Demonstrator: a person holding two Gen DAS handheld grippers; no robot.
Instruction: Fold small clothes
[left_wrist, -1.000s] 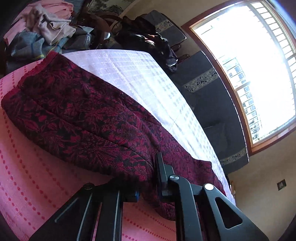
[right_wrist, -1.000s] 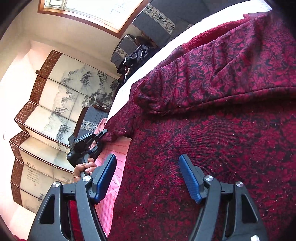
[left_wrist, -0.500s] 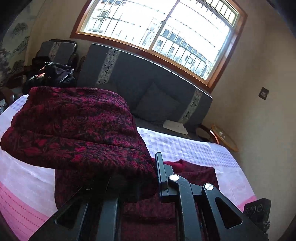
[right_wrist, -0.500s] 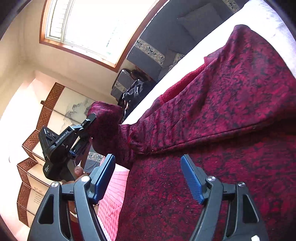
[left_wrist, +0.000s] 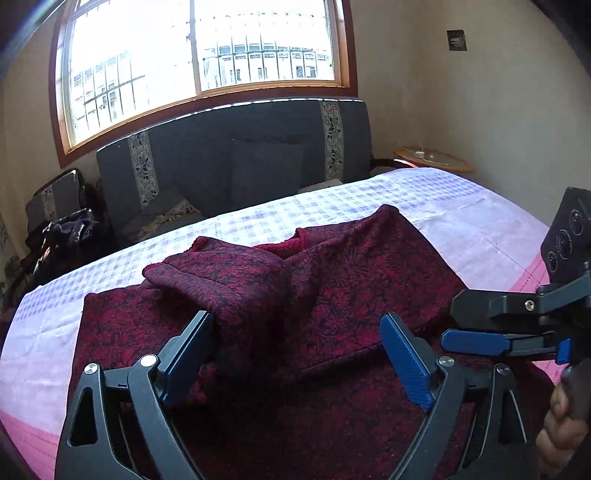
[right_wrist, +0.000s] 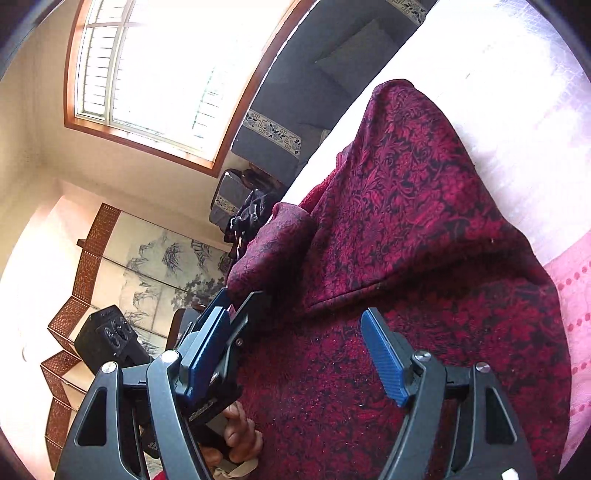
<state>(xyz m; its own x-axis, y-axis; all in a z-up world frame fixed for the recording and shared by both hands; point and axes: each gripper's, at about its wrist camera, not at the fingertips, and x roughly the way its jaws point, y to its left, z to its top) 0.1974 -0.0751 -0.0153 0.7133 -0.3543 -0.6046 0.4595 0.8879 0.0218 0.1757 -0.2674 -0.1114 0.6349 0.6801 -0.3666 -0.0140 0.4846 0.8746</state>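
A dark red floral garment (left_wrist: 362, 280) lies spread on the bed (left_wrist: 461, 206), which has a white and pink cover. One sleeve (left_wrist: 225, 273) is folded in over the garment's body. My left gripper (left_wrist: 297, 321) hovers just behind that sleeve. Its jaws are opening, and the sleeve's end rests loose against the left finger (left_wrist: 192, 343) with no pad pressing on it. My right gripper (right_wrist: 293, 314) stands open over the garment's (right_wrist: 406, 206) lower part, with only flat cloth below it. In the left wrist view the right gripper (left_wrist: 452, 319) shows at the right edge, held by a hand (left_wrist: 561, 432).
A dark sofa (left_wrist: 258, 155) runs under the window behind the bed. A round side table (left_wrist: 432, 158) stands at the far right corner. A chair with dark clothes (left_wrist: 62, 229) sits at the left. A painted folding screen (right_wrist: 147, 266) lines the wall.
My left gripper swung the sleeve up and across onto the garment's body, rolled level, then opened and let it go. The right gripper drifted closer to the left one, staying open.
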